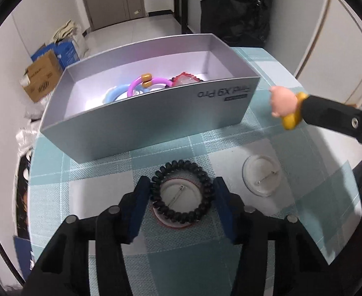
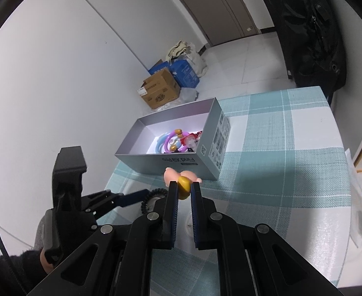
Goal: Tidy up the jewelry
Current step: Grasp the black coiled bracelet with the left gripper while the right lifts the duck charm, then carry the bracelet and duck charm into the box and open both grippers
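A black coil hair tie (image 1: 182, 192) lies on a round white pin badge (image 1: 178, 198) on the checked tablecloth. My left gripper (image 1: 182, 192) is open, its blue pads on either side of the hair tie. My right gripper (image 2: 183, 188) is shut on a yellow and peach toy charm (image 2: 183, 180), held above the cloth just in front of the grey box (image 2: 181, 162). The charm also shows in the left wrist view (image 1: 285, 106), right of the box (image 1: 141, 125). The box holds a purple ring (image 1: 146, 85), a blue ring and a red piece.
A second clear round pin badge (image 1: 261, 177) lies on the cloth to the right of the left gripper. Cardboard boxes (image 2: 160, 90) stand on the floor beyond the table. A black bag (image 2: 311, 29) hangs at the back right.
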